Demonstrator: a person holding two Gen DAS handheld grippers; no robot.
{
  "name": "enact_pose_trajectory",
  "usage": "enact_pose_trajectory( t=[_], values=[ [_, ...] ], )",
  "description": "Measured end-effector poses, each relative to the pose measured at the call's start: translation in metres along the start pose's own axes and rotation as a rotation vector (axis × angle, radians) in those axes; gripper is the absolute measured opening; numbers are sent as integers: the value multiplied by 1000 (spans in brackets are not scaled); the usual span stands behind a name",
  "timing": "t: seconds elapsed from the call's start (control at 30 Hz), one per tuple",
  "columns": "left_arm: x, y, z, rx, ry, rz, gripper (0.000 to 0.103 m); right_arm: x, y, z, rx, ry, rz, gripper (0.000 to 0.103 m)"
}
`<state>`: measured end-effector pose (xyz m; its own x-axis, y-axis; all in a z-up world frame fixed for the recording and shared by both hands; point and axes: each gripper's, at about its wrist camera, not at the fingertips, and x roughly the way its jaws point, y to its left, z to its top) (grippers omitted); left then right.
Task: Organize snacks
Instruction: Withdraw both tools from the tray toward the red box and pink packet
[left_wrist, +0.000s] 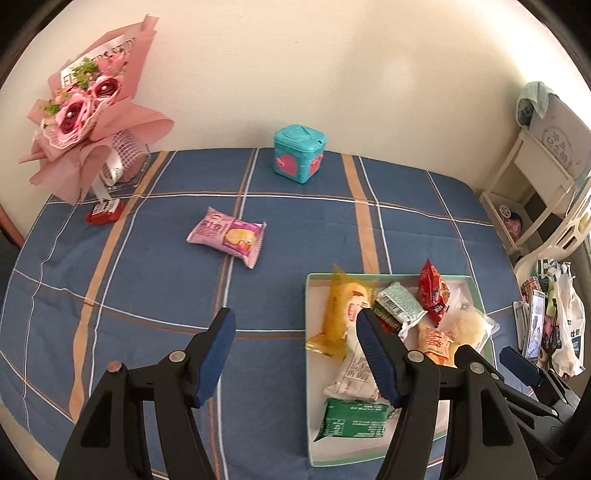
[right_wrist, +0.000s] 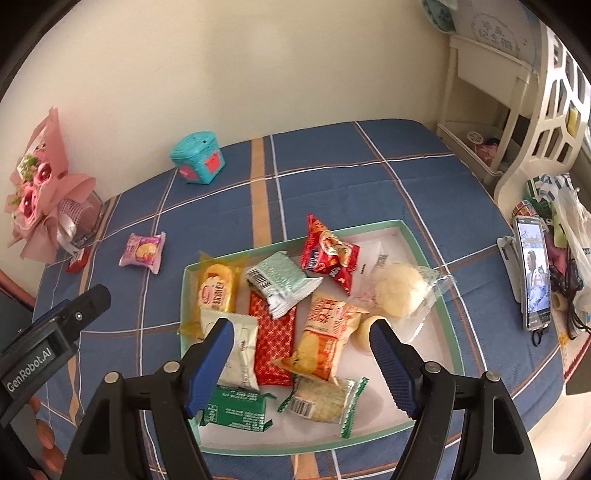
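A shallow white tray with a green rim holds several snack packets, among them a yellow cake pack, a red chip bag and a clear-wrapped bun. A pink snack packet lies alone on the blue plaid cloth, left of the tray. A small red packet lies by the bouquet. My left gripper is open and empty above the cloth at the tray's left edge. My right gripper is open and empty above the tray.
A pink bouquet stands at the back left. A teal box sits at the back by the wall. A phone on a stand and bags are at the right edge, with a white shelf behind.
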<state>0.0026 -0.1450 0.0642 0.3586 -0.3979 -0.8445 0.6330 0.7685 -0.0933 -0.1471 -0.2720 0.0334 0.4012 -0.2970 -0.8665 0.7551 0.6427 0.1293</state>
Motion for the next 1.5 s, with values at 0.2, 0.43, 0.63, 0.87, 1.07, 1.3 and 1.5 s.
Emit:
enact_pose_trajectory(
  t=[0.2, 0.43, 0.63, 0.87, 1.07, 1.3, 1.5],
  values=[
    [6, 17, 0, -20, 19, 33, 81, 10, 14, -3, -30, 19, 2, 87],
    [17, 29, 0, -29, 41, 83, 90, 18, 20, -4, -41, 21, -7, 103],
    [19, 31, 1, -30, 36, 92, 90, 19, 17, -5, -28, 8, -1, 103],
    [18, 38, 2, -50, 17, 113, 101, 21, 22, -4, -35, -3, 3, 103],
    [21, 49, 4, -59, 24, 117, 101, 24, 40, -5, -49, 4, 35, 103],
    [22, 81, 3, -70, 41, 198, 101, 33, 78, -12, -119, 47, 62, 103],
    [21, 131, -1, -144, 62, 263, 101, 36, 110, -19, -167, 58, 88, 103]
  ],
)
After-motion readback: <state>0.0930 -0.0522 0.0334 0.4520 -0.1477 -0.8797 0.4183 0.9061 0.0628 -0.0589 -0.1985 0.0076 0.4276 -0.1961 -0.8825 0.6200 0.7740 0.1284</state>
